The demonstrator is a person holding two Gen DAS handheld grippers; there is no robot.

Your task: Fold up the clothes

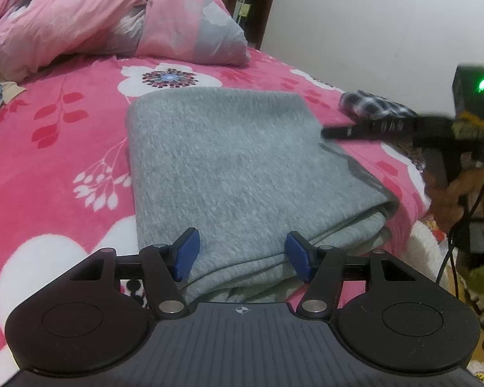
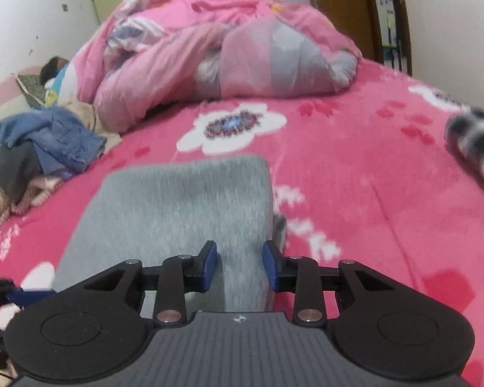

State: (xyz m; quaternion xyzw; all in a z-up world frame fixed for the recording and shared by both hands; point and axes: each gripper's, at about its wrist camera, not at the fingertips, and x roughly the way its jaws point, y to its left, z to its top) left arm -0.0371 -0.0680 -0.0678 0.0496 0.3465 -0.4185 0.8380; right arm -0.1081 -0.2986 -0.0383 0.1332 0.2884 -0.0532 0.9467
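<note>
A folded grey garment [image 1: 229, 161] lies flat on the pink flowered bedspread [image 1: 64, 167]. My left gripper [image 1: 242, 254] stands open over its near end, and the fabric runs flat between and beyond the blue pads [image 1: 187, 254]. From the right, my right gripper [image 1: 329, 132] reaches over the garment's right edge, blurred by motion. In the right wrist view the grey garment [image 2: 177, 206] fills the middle. There the right gripper [image 2: 240, 266] straddles a strip of fabric by that edge with its jaws partly apart. No pinch shows.
A rumpled pink duvet [image 2: 226, 48] covers the far end of the bed, and a person [image 2: 55, 67] lies beside it. A heap of blue and dark clothes [image 2: 48, 142] sits at the left. A folded plaid garment [image 1: 377, 109] lies near the right edge, by the white wall.
</note>
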